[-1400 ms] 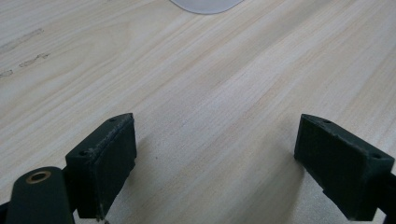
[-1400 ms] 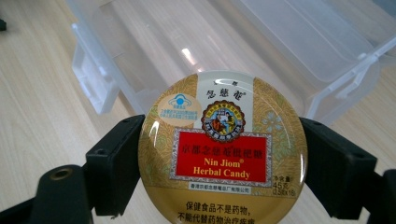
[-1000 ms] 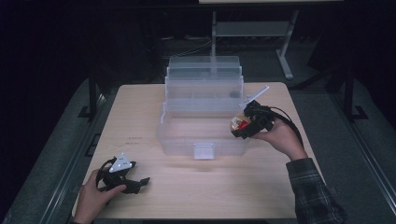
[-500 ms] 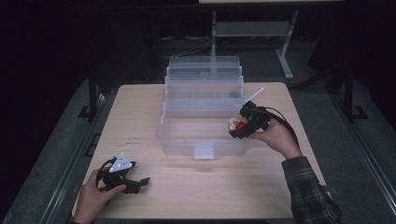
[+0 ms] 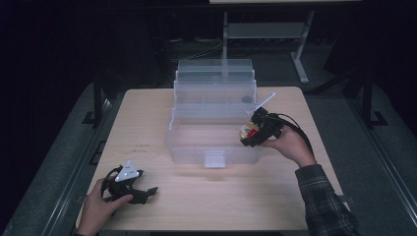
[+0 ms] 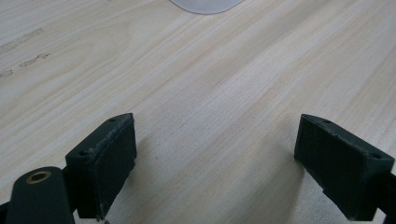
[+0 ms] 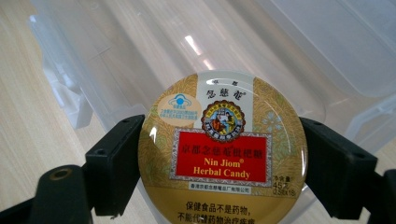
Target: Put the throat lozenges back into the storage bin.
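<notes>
A round gold candy tin point(image 7: 223, 151) with a red label reading Nin Jiom Herbal Candy sits between the jaws of my right gripper point(image 7: 219, 163), which is shut on it. In the high view that gripper point(image 5: 252, 132) holds the tin point(image 5: 247, 131) over the right end of a clear plastic tiered box point(image 5: 214, 118) standing open at the table's middle. My left gripper point(image 5: 142, 191) rests low near the table's front left corner, open, with bare wood between its pads point(image 6: 105, 161).
The box's front latch point(image 5: 214, 158) faces the person. A white stick-like part point(image 5: 262, 102) juts up from the box's right side. A metal stand point(image 5: 300, 54) is behind the wooden table point(image 5: 206, 201). Dark floor surrounds the table.
My right gripper has carried the tin slightly left and down, toward the box's lower right compartment. The left gripper has stayed in place.
</notes>
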Demonstrator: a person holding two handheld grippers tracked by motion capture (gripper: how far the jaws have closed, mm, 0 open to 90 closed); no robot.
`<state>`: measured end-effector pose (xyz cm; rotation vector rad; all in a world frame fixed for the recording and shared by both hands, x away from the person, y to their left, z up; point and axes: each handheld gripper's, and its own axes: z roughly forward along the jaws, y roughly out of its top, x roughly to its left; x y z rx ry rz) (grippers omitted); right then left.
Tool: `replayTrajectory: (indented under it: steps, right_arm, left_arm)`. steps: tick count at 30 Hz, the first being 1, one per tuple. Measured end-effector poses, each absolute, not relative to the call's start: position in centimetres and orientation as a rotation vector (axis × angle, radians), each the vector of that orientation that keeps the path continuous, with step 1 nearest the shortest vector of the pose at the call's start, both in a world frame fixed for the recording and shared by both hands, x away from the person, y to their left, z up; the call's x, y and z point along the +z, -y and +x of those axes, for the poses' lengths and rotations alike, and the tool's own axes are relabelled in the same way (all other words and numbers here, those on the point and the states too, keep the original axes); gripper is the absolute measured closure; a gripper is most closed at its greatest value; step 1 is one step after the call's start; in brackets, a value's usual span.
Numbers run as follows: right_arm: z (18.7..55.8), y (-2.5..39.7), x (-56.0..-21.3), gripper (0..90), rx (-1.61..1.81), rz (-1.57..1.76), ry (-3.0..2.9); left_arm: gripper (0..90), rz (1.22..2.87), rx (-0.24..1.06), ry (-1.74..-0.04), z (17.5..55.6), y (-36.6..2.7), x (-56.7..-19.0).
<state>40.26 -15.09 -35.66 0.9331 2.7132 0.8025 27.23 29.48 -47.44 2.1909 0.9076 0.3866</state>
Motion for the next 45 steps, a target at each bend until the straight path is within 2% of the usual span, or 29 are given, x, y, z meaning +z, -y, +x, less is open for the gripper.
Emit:
replayTrajectory:
  steps: [22, 45]
  right_arm:
    - [39.7, 15.9, -34.8, 19.1, 0.826, 0.938, -2.695]
    - [37.3, 20.7, -34.2, 18.9, 0.824, 1.003, -2.632]
  left_arm:
    - [11.9, 2.191, 0.387, -0.908, 27.2, -29.5, -47.4]
    - [12.0, 2.192, 0.389, -0.906, 27.2, -29.5, -47.4]
